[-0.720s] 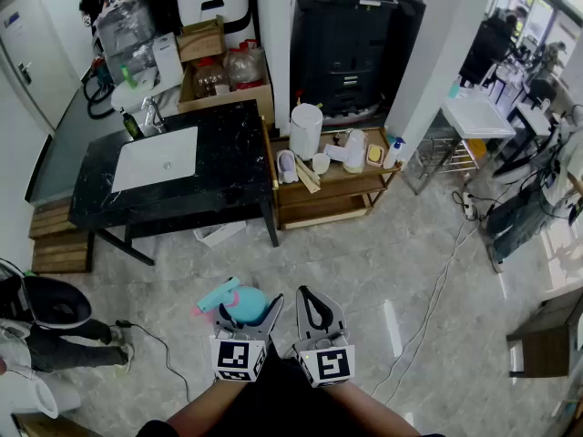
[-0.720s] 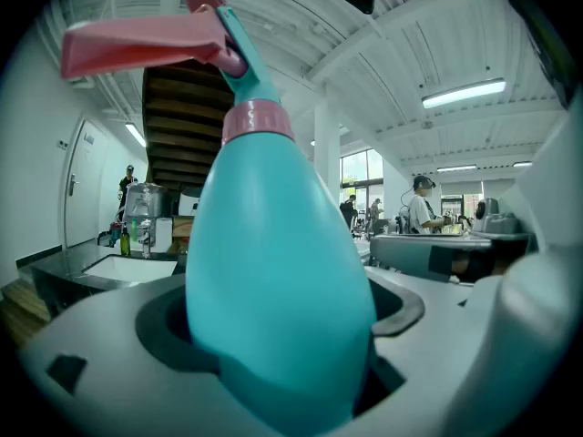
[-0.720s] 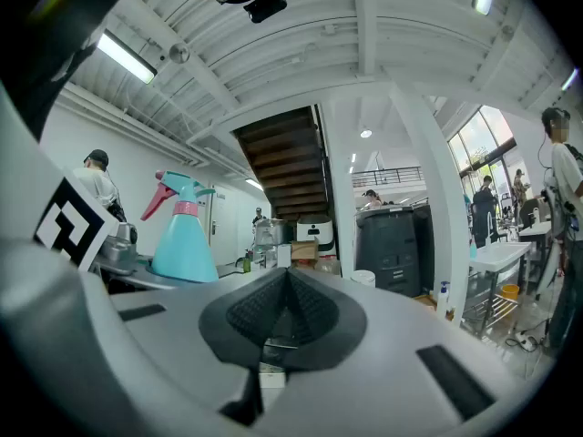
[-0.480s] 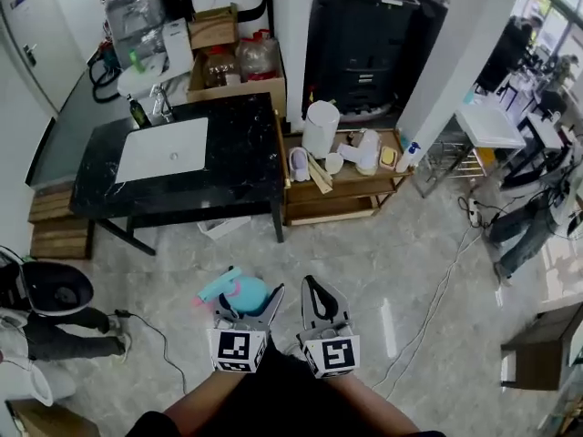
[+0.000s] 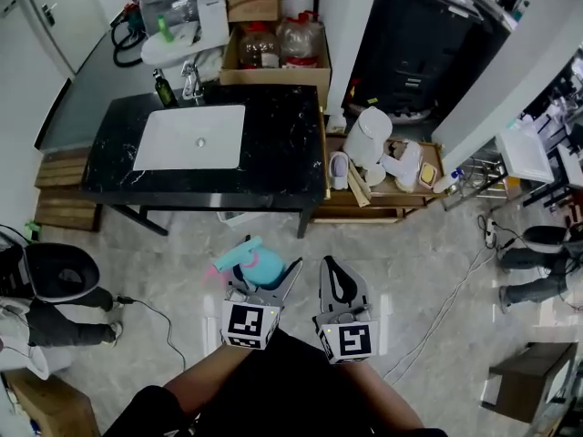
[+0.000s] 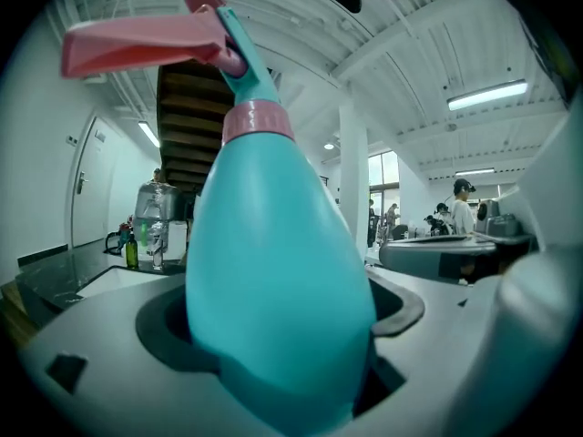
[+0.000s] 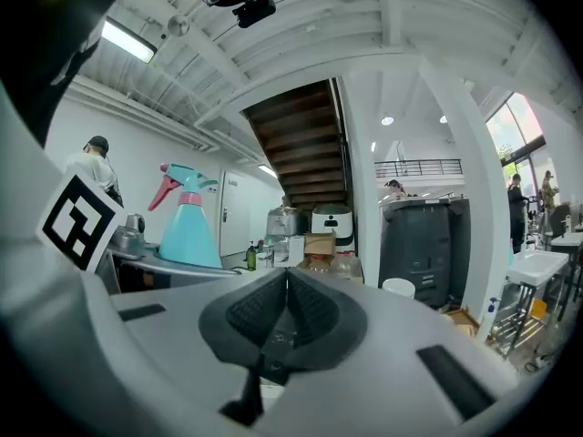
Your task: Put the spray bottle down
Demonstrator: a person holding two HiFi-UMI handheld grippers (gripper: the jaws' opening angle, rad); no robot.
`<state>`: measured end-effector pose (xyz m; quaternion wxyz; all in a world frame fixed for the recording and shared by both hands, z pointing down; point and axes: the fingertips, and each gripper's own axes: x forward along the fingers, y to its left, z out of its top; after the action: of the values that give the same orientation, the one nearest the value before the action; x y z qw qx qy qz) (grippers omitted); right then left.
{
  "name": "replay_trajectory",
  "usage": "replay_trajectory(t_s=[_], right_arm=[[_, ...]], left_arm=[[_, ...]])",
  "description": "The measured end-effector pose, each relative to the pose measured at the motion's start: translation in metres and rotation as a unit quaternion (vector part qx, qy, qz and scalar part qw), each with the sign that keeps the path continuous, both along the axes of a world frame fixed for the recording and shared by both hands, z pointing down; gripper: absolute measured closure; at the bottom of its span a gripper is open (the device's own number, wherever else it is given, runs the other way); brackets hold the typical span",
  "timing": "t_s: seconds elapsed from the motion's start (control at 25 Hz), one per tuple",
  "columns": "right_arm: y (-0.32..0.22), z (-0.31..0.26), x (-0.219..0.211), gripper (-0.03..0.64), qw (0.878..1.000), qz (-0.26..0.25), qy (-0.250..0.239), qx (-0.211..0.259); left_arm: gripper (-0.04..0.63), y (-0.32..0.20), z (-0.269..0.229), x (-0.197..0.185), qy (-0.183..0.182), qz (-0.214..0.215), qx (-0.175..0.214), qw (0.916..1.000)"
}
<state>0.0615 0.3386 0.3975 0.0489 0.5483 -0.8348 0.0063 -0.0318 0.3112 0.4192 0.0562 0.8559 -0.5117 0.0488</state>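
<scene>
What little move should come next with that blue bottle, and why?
Probably carry it forward toward the black counter. The left tool grips the spray bottle upright above the floor, short of the counter, which looks like the nearest raised surface to set it on.

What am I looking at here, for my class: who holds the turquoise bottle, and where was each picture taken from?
No robot: a person holds a two-jaw gripper in each hand. The wide picture comes from a camera on the person's head, looking down. The other two come from cameras riding on the grippers, looking along their jaws. The left gripper is closed on a turquoise spray bottle with a pink trigger, held upright above the floor. The right gripper is shut and empty. Ahead stands a black counter with a white sink set in it, beside a low wooden shelf of white containers.
</scene>
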Motion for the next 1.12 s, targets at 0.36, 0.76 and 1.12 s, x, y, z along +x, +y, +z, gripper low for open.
replay_trajectory(t_s=[0.36, 0.76, 1.12], right_arm=[[-0.102, -0.01, -0.057, 0.6, 1.0, -0.006, 0.008, 0.002], [-0.172, -0.001, -0.097, 0.6, 1.0, 0.001, 0.018, -0.012], [-0.192, 0.007, -0.084, 0.6, 0.998, 0.043, 0.032, -0.019]], left_arm=[[0.14, -0.093, -0.009, -0.062, 0.005, -0.02, 0.009, 0.9997], [0.14, -0.151, 0.005, -0.106, 0.003, -0.015, -0.004, 0.9999], [0.14, -0.176, 0.01, -0.126, 0.017, 0.004, -0.011, 0.9998]])
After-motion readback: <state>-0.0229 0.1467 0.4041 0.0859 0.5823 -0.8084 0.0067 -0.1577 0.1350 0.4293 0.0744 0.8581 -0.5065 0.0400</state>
